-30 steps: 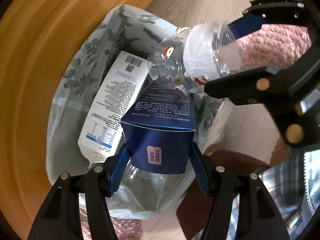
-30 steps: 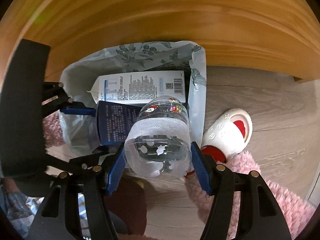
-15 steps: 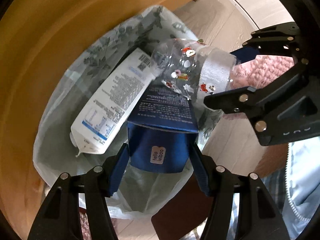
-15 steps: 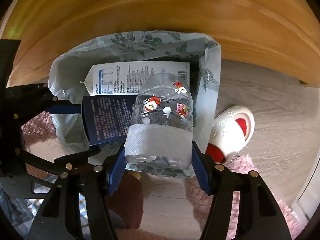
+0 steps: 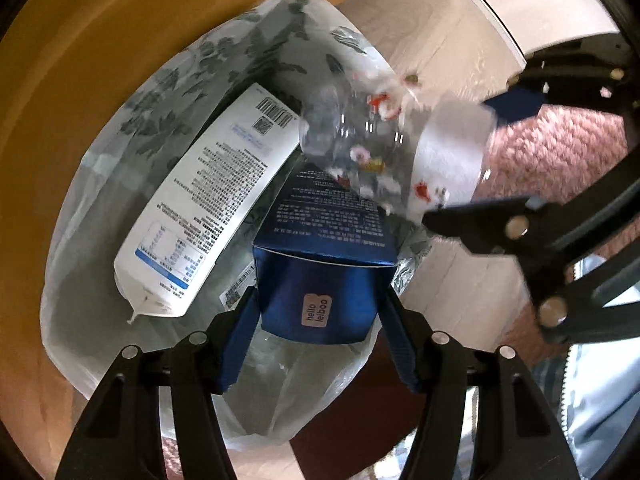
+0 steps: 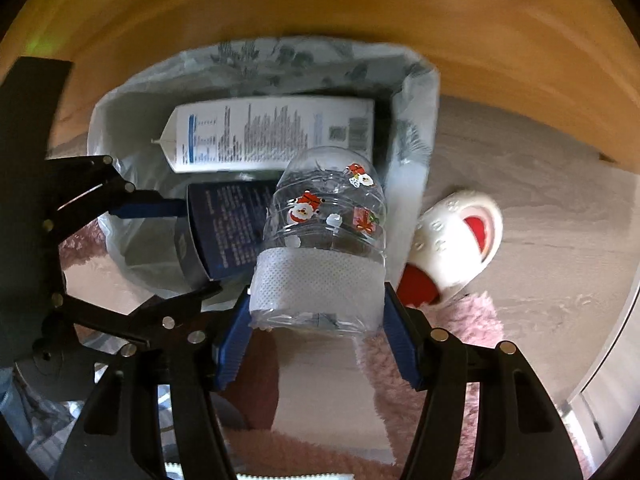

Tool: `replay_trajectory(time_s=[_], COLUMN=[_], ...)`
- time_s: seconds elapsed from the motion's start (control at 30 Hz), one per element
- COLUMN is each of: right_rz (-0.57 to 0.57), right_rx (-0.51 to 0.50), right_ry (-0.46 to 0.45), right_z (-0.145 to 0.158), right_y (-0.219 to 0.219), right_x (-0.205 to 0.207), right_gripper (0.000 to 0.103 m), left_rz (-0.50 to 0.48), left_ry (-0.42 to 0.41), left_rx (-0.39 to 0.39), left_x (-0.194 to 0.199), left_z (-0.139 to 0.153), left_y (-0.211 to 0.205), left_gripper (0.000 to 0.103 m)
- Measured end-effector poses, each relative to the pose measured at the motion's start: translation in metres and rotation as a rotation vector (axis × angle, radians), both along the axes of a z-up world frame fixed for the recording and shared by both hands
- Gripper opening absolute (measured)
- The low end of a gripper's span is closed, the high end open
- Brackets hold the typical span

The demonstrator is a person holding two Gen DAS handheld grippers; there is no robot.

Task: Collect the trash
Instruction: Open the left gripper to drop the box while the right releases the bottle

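A blue box (image 5: 316, 300) is clamped by the left gripper (image 5: 316, 344), a clear bottle (image 6: 320, 272) by the right gripper (image 6: 318, 344), both poised over the lined bin (image 5: 120, 152) for dropping.

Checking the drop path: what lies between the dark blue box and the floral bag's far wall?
The white carton lies there, inside the bag, beyond the blue box. The left wrist view shows it best.

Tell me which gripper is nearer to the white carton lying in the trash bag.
Left. The left gripper, holding the blue box, sits beside the white carton; the right gripper is farther off.
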State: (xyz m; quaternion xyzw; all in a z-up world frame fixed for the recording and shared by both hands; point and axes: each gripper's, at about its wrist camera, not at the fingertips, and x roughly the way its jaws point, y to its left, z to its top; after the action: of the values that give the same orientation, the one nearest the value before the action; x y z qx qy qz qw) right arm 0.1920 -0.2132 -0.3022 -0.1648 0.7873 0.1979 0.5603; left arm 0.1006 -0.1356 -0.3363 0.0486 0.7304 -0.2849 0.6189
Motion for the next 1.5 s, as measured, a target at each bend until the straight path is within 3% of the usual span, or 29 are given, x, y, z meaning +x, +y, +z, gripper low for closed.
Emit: replay_trajectory(time_s=[0.4, 0.67, 0.93, 1.27, 1.5], right_rz=[0.015, 0.046, 0.001, -0.069, -0.090], right_rx=[-0.099, -0.190, -0.273, -0.251, -0.167], right_ry=[0.073, 0.155, 0.198, 0.190, 0.106], right_z=[-0.028, -0.054, -0.067, -0.064, -0.033], right_y=[0.014, 0.022, 0.031, 0.031, 0.017], right_x=[0.006, -0.006, 0.000, 0.005, 0.000], right_gripper=[0.060, 0.060, 0.061, 0.071, 0.072], left_rz=[0.062, 0.106, 0.152, 0.193, 0.186], left_ry=[0.048, 0.001, -0.078, -0.082, -0.101], left_rx=[-0.069, 0.044, 0.049, 0.101, 0.101], left_x=[-0.010, -0.004, 0.000, -0.004, -0.005], left_z=[0.004, 0.021, 0.046, 0.027, 0.030], left_y=[0.019, 0.047, 0.070, 0.076, 0.072], left_gripper=[0.063, 0.063, 0.063, 0.063, 0.063])
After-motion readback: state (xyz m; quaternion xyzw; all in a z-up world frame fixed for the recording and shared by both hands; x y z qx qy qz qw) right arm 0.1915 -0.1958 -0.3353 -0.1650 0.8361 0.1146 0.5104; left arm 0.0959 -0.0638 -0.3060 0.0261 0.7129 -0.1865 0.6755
